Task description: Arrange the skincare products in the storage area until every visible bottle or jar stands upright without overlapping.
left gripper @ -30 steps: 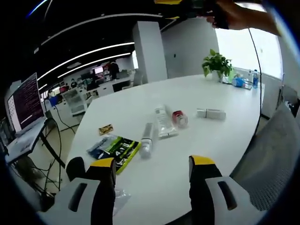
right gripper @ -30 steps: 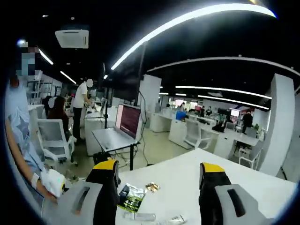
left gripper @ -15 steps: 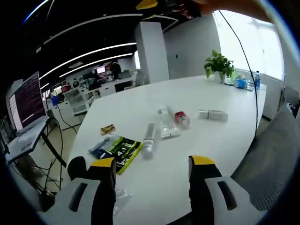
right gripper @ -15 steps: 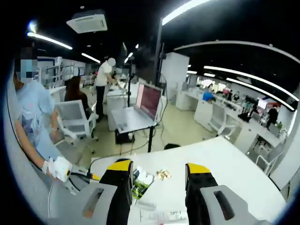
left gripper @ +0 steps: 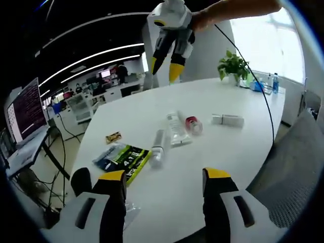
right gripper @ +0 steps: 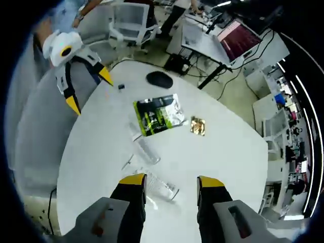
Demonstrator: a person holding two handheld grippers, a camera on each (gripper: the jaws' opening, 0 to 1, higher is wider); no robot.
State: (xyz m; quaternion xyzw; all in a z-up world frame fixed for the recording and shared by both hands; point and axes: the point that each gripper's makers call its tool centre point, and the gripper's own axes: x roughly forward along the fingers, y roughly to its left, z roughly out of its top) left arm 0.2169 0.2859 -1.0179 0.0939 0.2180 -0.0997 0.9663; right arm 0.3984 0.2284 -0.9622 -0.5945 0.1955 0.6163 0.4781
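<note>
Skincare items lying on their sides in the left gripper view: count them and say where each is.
4: a clear bottle beside the green packet, a tube, a red-capped jar touching it, and a white tube farther right.

No text can be read for certain. The flat black-and-lime-green foil pouch point(left gripper: 125, 159) near the desk's point(left gripper: 212, 101) edge carries large pale letters, too blurred to spell out. The dark monitor screen point(left gripper: 25, 109) beyond the desk shows rows of reddish text lines, also illegible. The clear tubes' labels are unreadable.
</note>
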